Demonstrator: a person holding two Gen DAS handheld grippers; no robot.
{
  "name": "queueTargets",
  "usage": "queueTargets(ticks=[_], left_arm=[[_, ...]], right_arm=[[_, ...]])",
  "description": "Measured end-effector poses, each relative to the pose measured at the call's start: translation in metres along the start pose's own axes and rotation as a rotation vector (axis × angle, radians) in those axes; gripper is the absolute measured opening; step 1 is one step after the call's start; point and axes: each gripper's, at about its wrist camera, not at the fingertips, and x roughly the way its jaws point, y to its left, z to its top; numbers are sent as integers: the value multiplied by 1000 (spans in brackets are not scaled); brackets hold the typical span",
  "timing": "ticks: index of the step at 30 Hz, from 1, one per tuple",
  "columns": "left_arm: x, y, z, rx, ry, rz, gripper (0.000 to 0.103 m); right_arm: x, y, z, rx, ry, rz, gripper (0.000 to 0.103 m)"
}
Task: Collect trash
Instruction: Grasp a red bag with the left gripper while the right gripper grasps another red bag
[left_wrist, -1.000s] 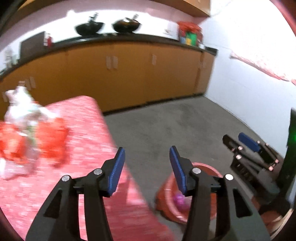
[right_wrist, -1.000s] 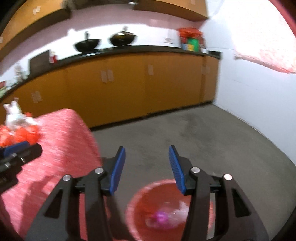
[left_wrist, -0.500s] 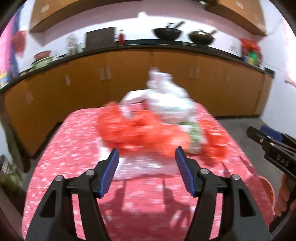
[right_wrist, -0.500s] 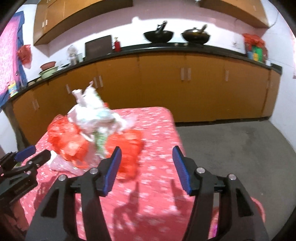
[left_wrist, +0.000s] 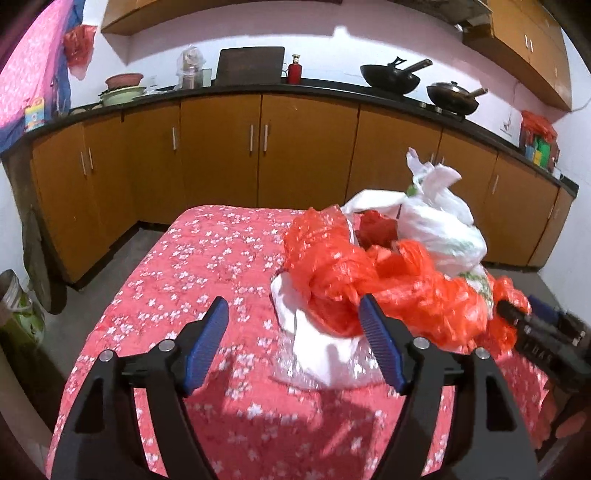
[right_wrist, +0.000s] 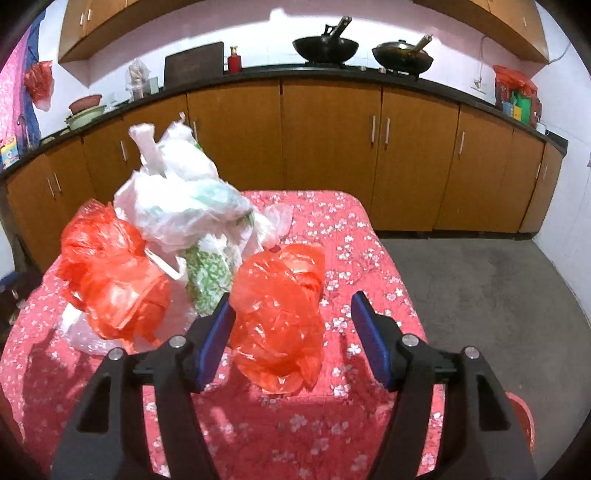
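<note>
The table (left_wrist: 192, 280), under a red cloth with small white flowers, is the landmark here. In the left wrist view, the left claw (left_wrist: 293, 343) hangs above the table's near half with its blue-padded jaws spread wide and nothing between them. To the right of it on the table sits the trash heap: a crumpled red bag (left_wrist: 332, 266) resting on a white and clear plastic wrap (left_wrist: 317, 354), and behind these a knotted white bag (left_wrist: 439, 229). At the table's right edge the right claw (left_wrist: 535, 328) shows as a dark blurred shape beside the heap.

In the right wrist view, a red bag (right_wrist: 110, 273) lies on the table's left part, touching the tall white bag (right_wrist: 177, 199) with green print just beside it. Nearer the table's middle a separate red bag (right_wrist: 280, 317) lies between the right claw's (right_wrist: 291, 339) wide-open jaws, its left side against the left pad; the right pad stands clear of it. Past the table's right edge is grey floor (right_wrist: 480, 288), and a red bin's (right_wrist: 521, 417) rim peeks out low beside the table.
</note>
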Motion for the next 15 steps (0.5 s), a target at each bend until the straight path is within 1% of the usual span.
queueTargets(ticks=[1,2,3,4,6,8,12,13,14,15], left_arm=[[2,0,3,-3,-2,-5,75],[3,-1,4,-5,-4,-7,75],[6,-3,9,-5,-7,-14,75],[8,-4,12,-2,-9,-19,75],[12,-9,18,11,-14,-22,77],[19,-15,22,33,-10,-8,78],[38,-22,28,53,35,5,78],[45,-24,30,60,56,16,78],[49,-25,30,63,69,20,77],[54,-24,30,63,88,21,70]], right_arm=[[2,1,0,1,11,7,49],[4,0,0,5,20,13,21],[5,-1,0,10,32,15,17],[6,-4,-1,21,40,26,16],[5,-6,-3,26,37,24,13],[3,-7,-4,27,34,22,12],[-2,-9,-7,36,30,19,12],[-2,-10,-8,40,33,20,12],[-3,-11,-9,41,34,21,12],[-4,-10,-9,42,34,20,12]])
